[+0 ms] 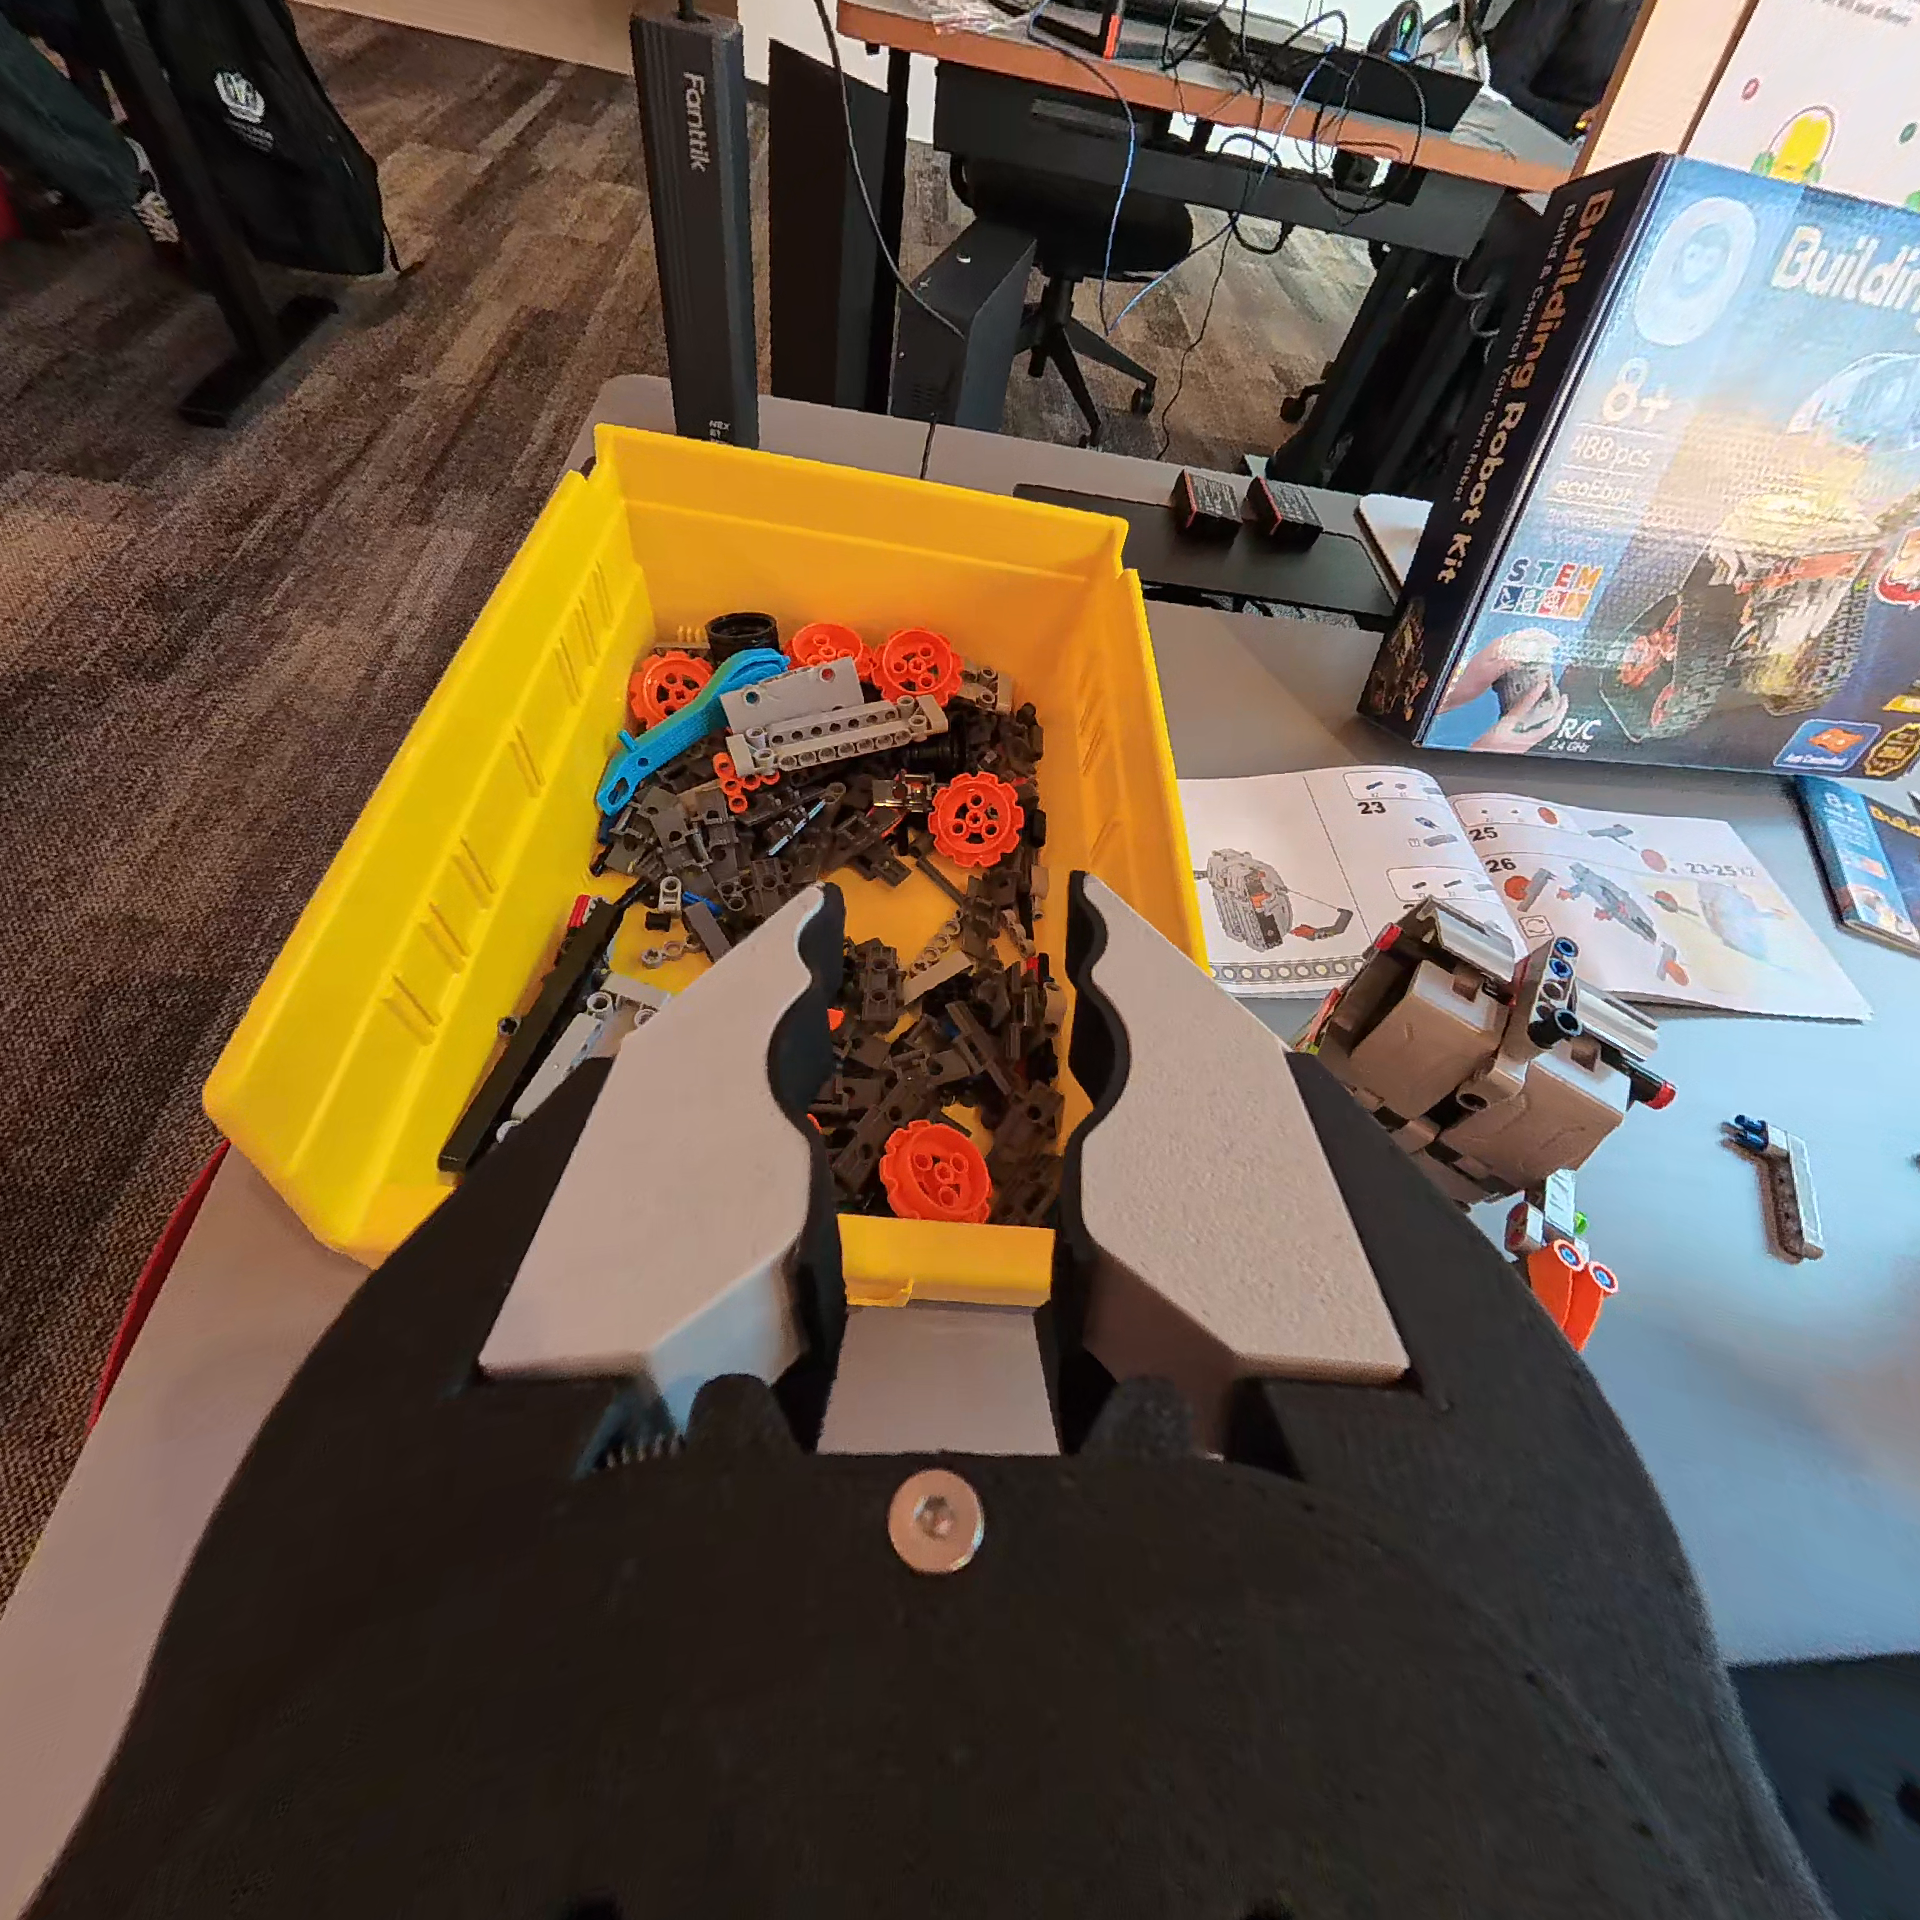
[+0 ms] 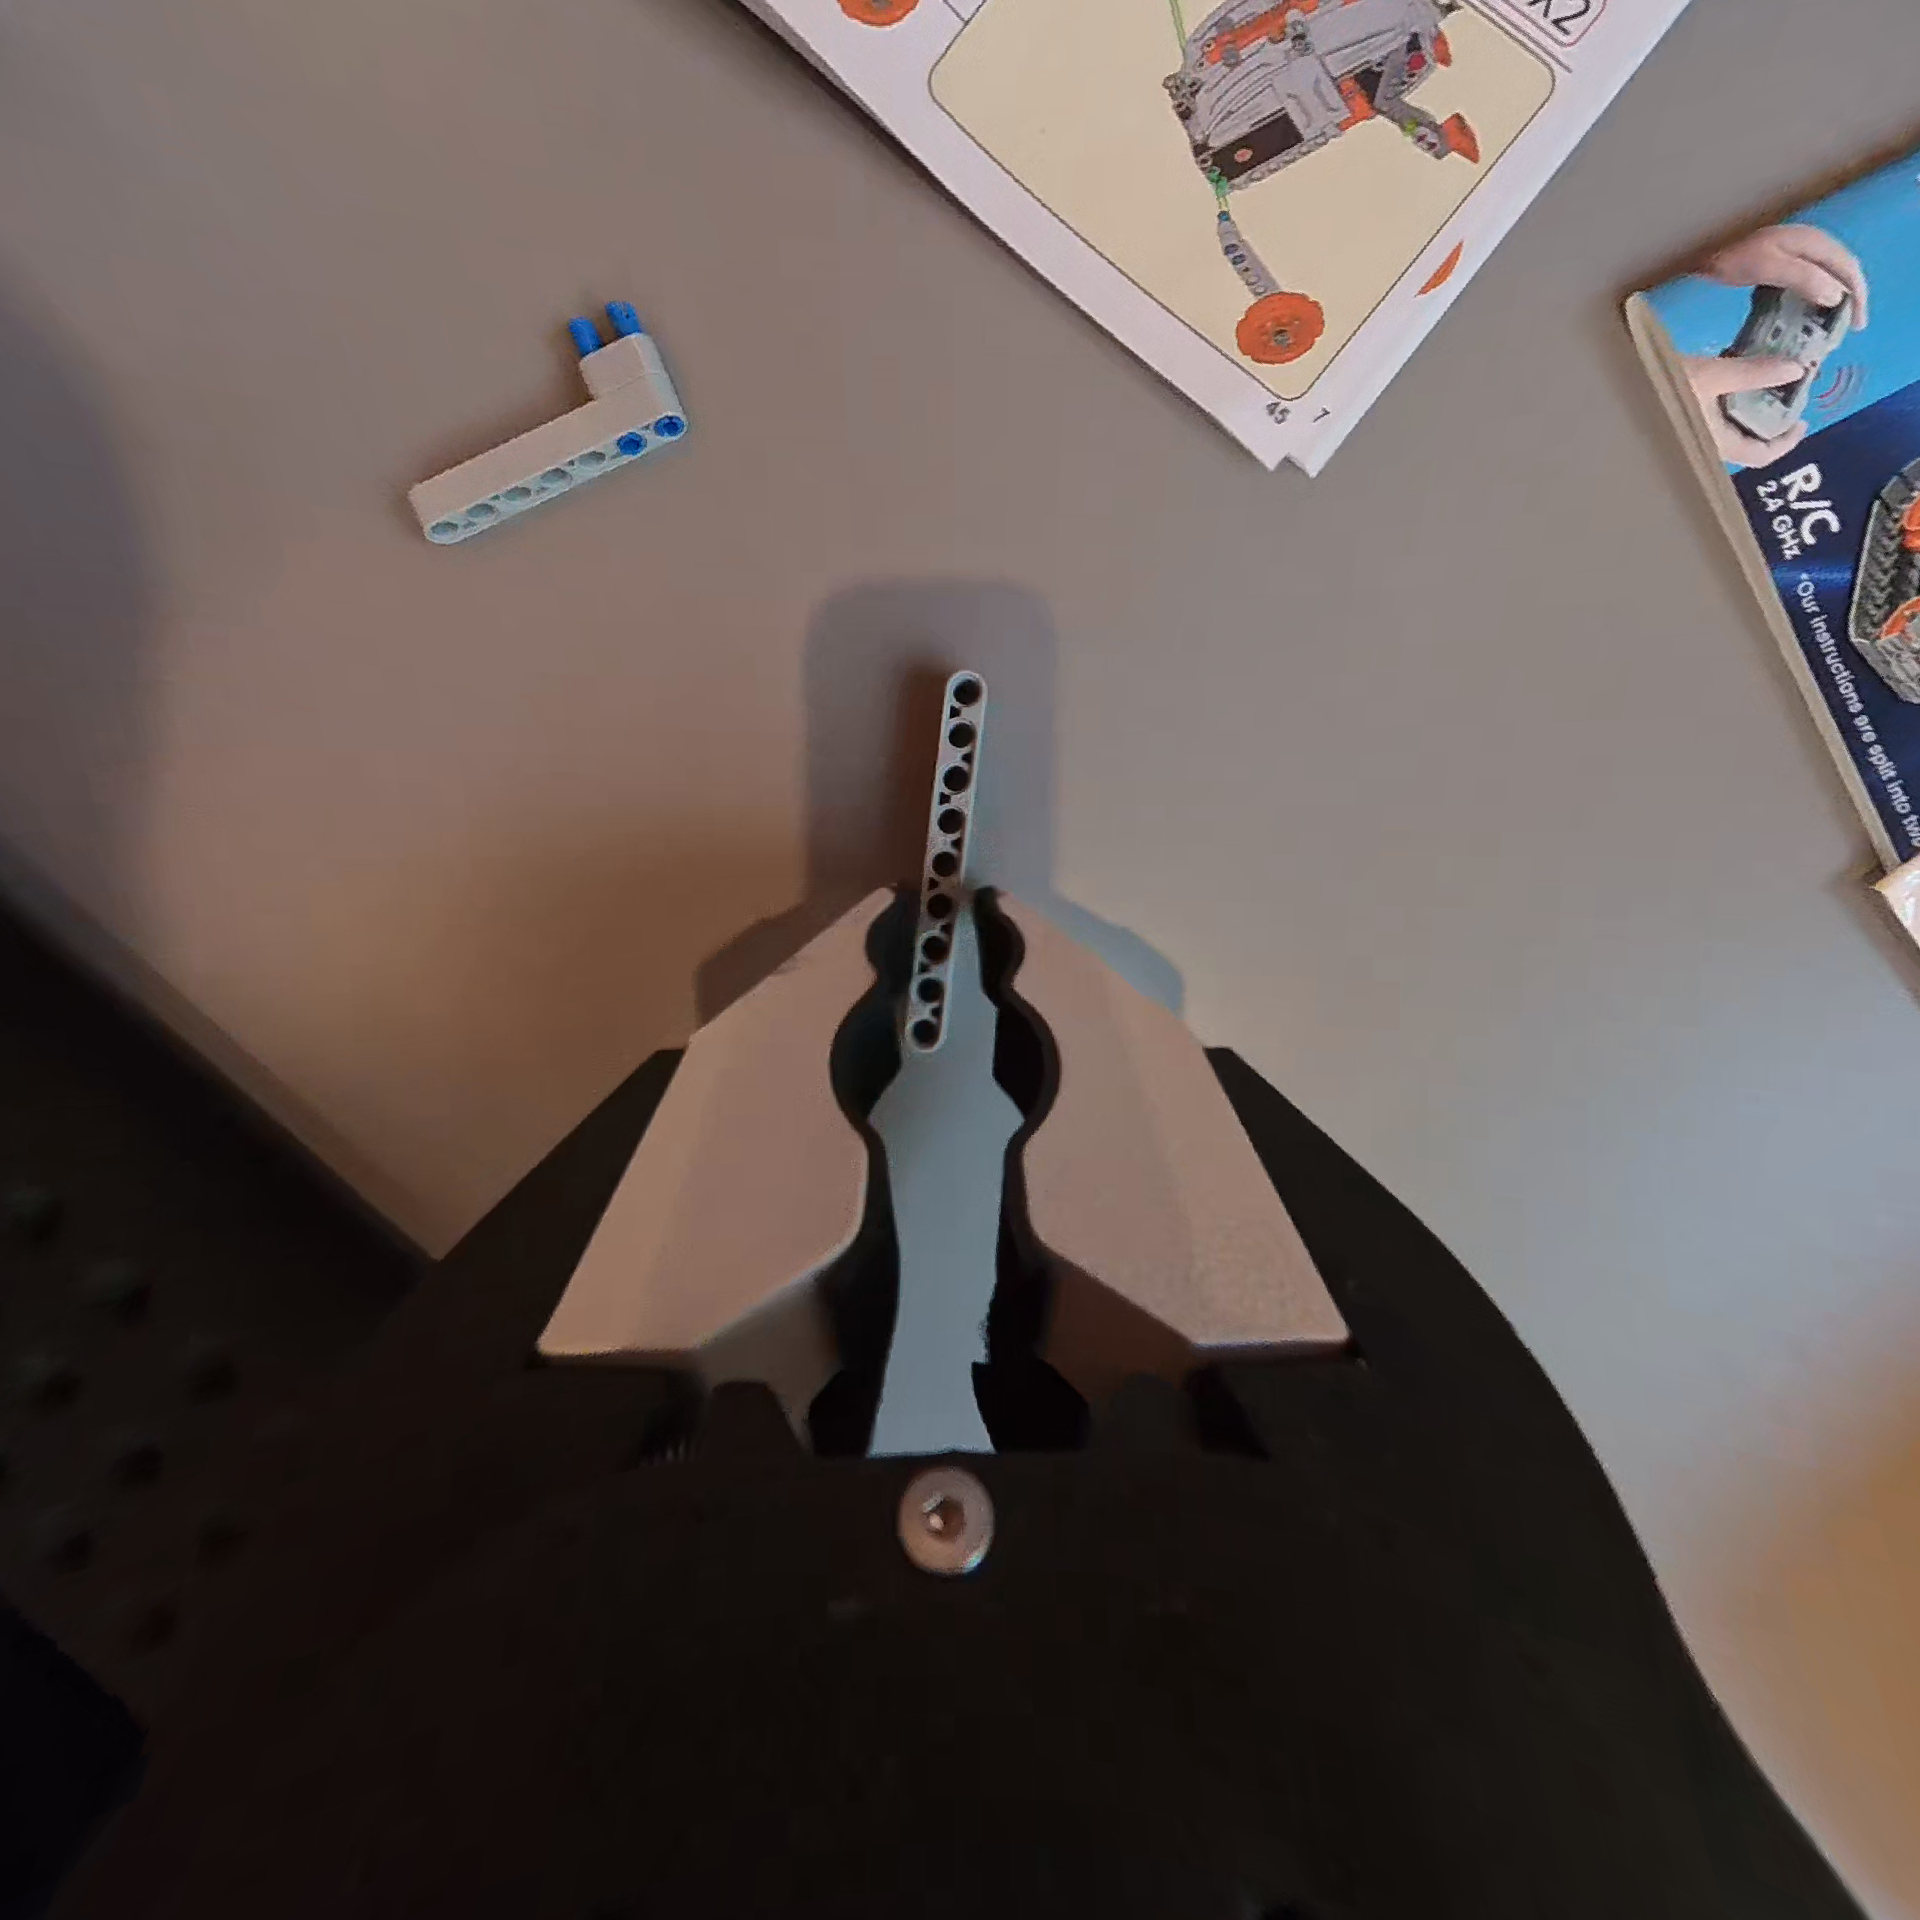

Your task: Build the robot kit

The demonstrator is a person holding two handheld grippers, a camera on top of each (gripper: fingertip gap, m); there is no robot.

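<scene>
My left gripper (image 1: 951, 899) is open and empty, held over the near half of a yellow bin (image 1: 436, 935) full of dark grey, light grey and orange toy building parts. An orange wheel (image 1: 935, 1171) lies between its fingers, lower down in the bin. My right gripper (image 2: 940, 899) is shut on a long grey beam with holes (image 2: 951, 821), which sticks out forward above the grey table (image 2: 1351, 935). An L-shaped grey beam with blue pins (image 2: 561, 447) lies on the table to the left of it; it also shows in the left wrist view (image 1: 1782, 1184).
A half-built grey model (image 1: 1486, 1039) stands right of the bin. An open instruction booklet (image 1: 1507, 894) (image 2: 1195, 187) lies behind it. A kit box (image 1: 1683, 499) stands at the back right. A small blue booklet (image 2: 1808, 540) lies at the right. A black post (image 1: 696, 229) stands behind the bin. The tips of one gripper are about 50 centimetres away from the tips of the other.
</scene>
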